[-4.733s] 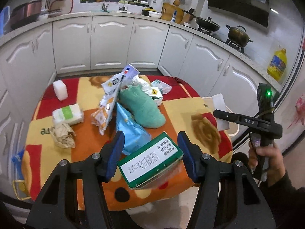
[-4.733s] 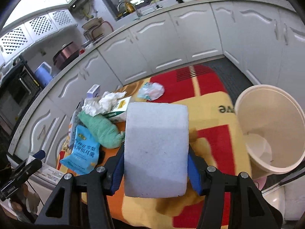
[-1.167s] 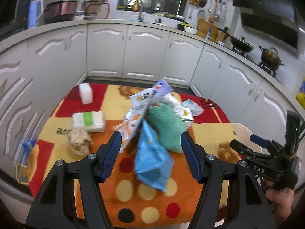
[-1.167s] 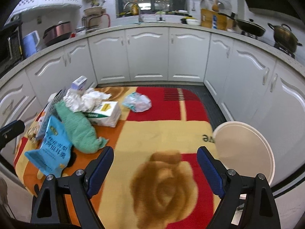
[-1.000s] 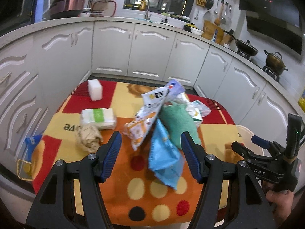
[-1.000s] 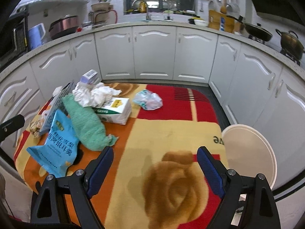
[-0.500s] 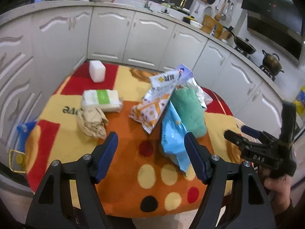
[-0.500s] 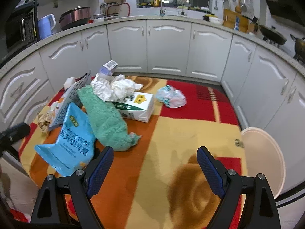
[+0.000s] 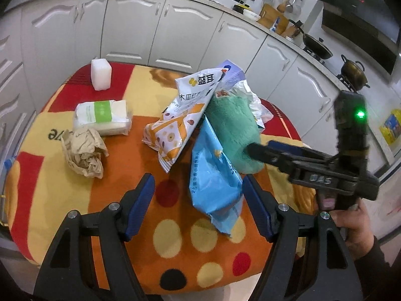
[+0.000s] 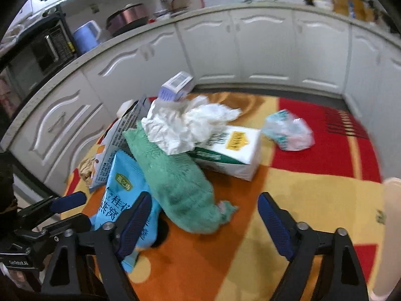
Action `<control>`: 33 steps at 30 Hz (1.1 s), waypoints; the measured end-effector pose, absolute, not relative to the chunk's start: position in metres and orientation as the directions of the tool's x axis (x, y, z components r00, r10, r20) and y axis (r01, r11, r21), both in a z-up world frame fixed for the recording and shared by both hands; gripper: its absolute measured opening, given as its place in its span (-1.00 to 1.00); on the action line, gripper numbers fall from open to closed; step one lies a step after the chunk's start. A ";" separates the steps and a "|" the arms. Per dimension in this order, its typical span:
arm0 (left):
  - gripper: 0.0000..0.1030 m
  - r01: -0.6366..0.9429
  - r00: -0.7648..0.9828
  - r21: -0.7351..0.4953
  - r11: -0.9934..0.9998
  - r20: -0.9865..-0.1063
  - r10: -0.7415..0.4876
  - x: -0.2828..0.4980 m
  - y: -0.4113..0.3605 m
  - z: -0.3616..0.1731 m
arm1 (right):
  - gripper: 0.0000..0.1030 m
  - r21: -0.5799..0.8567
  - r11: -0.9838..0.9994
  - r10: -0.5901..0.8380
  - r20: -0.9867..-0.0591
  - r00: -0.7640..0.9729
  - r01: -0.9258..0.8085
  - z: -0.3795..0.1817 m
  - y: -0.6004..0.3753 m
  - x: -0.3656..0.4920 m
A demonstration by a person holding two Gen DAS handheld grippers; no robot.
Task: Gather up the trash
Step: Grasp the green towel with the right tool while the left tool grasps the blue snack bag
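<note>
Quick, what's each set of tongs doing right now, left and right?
Left tongs: open, holding nothing; blue snack bag lies ahead.
Right tongs: open, empty, just been closing; green cloth between them.

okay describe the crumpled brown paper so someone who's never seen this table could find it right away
Start at the small table with the red, yellow and orange cloth and look to the left of the pile of wrappers in its middle. There, just in front of the white and green packet, lies the crumpled brown paper. It is the only brown, wadded thing there; its neighbours are flat packets and a white block.

Home kitchen: white cabinets (image 9: 190,30), stove pots (image 9: 354,71), microwave (image 10: 32,57).
</note>
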State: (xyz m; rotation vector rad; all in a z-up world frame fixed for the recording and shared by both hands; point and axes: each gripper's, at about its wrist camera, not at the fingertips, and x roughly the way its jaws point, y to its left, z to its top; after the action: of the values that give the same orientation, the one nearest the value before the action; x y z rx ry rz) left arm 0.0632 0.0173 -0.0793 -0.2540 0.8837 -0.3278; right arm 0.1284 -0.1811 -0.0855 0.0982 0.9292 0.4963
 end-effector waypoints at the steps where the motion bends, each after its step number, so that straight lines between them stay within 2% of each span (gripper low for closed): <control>1: 0.39 0.172 0.588 -0.351 0.920 -0.713 -0.382 0.064 0.018 -0.080 | 0.40 0.304 0.874 0.465 -0.747 0.475 -0.379 -0.090 -0.177 0.133; 2: 0.39 0.170 0.586 -0.354 0.920 -0.714 -0.383 0.066 0.018 -0.080 | 0.32 0.312 0.867 0.476 -0.749 0.460 -0.389 -0.096 -0.173 0.137; 4: 0.39 0.165 0.579 -0.362 0.918 -0.717 -0.387 0.070 0.016 -0.080 | -0.14 0.338 0.850 0.504 -0.744 0.438 -0.405 -0.105 -0.167 0.141; 7: 0.42 0.165 0.575 -0.363 0.917 -0.720 -0.389 0.075 0.011 -0.082 | -0.22 0.388 0.829 0.547 -0.712 0.439 -0.403 -0.103 -0.176 0.135; 15: 0.42 0.147 0.519 -0.362 0.920 -0.764 -0.384 0.094 -0.012 -0.109 | -0.23 0.389 0.860 0.507 -0.722 0.470 -0.329 -0.093 -0.231 0.087; 16: 0.36 0.143 0.514 -0.364 0.920 -0.767 -0.383 0.094 -0.013 -0.112 | -0.23 0.384 0.865 0.499 -0.726 0.473 -0.323 -0.094 -0.236 0.082; 17: 0.11 0.142 0.508 -0.368 0.919 -0.770 -0.387 0.094 -0.013 -0.114 | -0.23 0.384 0.869 0.493 -0.729 0.476 -0.312 -0.095 -0.242 0.076; 20: -0.05 0.148 0.495 -0.361 0.921 -0.779 -0.385 0.088 -0.014 -0.116 | -0.23 0.408 0.864 0.504 -0.721 0.476 -0.297 -0.096 -0.252 0.063; 27: -0.11 0.199 0.516 -0.371 0.907 -0.747 -0.419 0.060 -0.007 -0.092 | -0.23 0.487 0.807 0.591 -0.667 0.453 -0.335 -0.091 -0.253 0.041; 33: -0.11 0.248 0.566 -0.359 0.900 -0.701 -0.435 0.045 -0.013 -0.059 | -0.23 0.500 0.806 0.590 -0.634 0.499 -0.318 -0.078 -0.264 0.033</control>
State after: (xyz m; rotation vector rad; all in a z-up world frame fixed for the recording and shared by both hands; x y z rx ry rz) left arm 0.0450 -0.0134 -0.0594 -0.2305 0.8832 -0.4054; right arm 0.0332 -0.2636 -0.0776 0.3389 0.8914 0.5622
